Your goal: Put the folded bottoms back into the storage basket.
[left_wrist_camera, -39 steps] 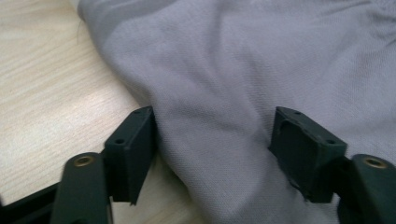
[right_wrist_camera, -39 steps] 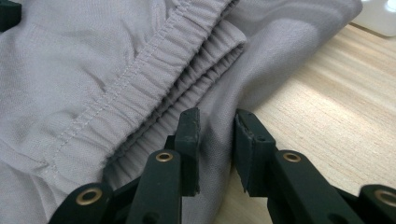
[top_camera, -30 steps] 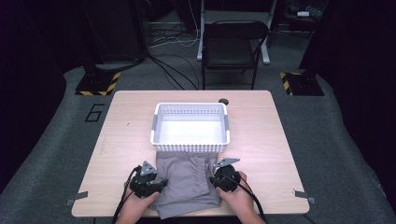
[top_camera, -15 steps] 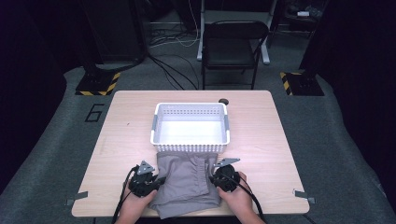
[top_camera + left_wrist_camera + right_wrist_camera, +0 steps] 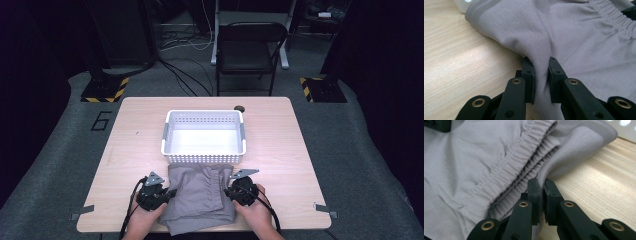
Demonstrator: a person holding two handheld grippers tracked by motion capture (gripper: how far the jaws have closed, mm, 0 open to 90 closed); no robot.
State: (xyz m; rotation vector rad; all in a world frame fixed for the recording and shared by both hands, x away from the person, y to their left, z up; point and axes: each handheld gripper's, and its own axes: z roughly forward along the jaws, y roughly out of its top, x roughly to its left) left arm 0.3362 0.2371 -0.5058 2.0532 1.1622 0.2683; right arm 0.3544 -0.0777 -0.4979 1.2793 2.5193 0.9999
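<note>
L gripper (image 5: 541,75): jaws just closed in, now clamped on a pinched-up fold of the grey shorts (image 5: 200,197), at the cloth's left edge. The fabric rises in a ridge between the pads, w/ bare wooden table (image 5: 461,65) just beside it.

R gripper (image 5: 542,195): jaws pressed tight on the shorts' right edge, right by the elastic waistband (image 5: 506,170); the gathered band runs up and away from the tips.

In the high view, L gripper (image 5: 170,191) & R gripper (image 5: 229,190) sit at opposite sides of the shorts, a hand behind each.

Shorts lie flat-ish on the table, directly in front of the white perforated basket (image 5: 204,157), their top edge touching or slightly under its near wall. A small dark round thing (image 5: 239,107) sits just beyond the basket's far right corner. A black folding chair (image 5: 248,47) stands on the floor well behind the basket.
</note>
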